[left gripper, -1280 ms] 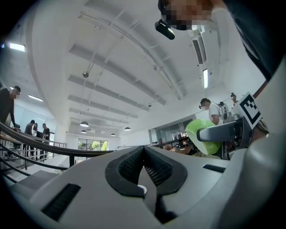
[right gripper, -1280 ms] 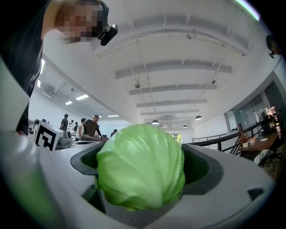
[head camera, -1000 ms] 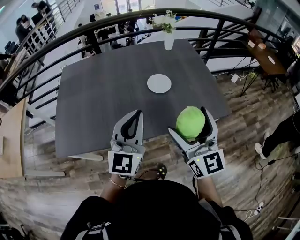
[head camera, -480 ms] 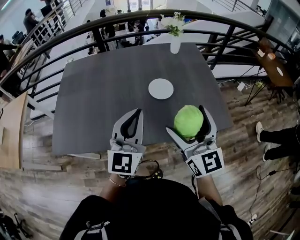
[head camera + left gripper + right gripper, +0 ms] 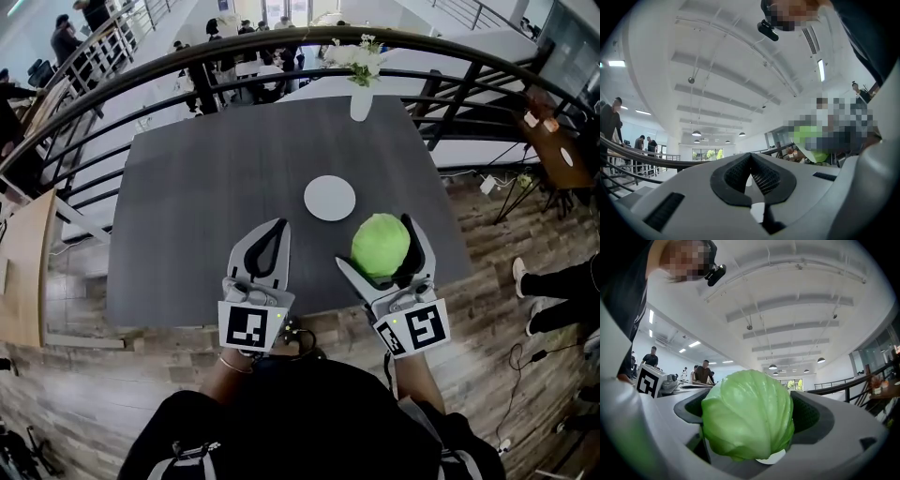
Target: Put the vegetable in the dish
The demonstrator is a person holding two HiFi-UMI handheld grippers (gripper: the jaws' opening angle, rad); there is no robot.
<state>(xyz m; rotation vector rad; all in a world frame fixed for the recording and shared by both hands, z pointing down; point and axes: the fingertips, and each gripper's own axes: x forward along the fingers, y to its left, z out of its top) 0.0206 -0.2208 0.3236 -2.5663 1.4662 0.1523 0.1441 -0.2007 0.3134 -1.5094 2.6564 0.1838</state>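
Two grippers hang over the near edge of the grey tabletop (image 5: 216,206). The left gripper (image 5: 277,225) is empty, its fingers pressed together with nothing between them. The right gripper (image 5: 386,230) has its fingers clenched on the lone green cabbage (image 5: 380,247), carried in the air above the tabletop's near right edge. Over the past second the white dish (image 5: 330,199) has slid down the head view towards the cabbage and the tabletop has drawn in under both grippers. The grippers themselves have kept their places in that view, which most likely means the person is stepping up to the table. The cabbage now sits just short of the dish and not yet over it, so carrying it across, lowering it and letting go all appear still to be done. By count: two grippers, one cabbage, one dish with nothing in it, and one tabletop. At the tabletop's far edge stands one white vase (image 5: 361,101) of flowers, and beyond it runs one curved dark railing (image 5: 141,75). Past that are several people, too small to number with confidence.
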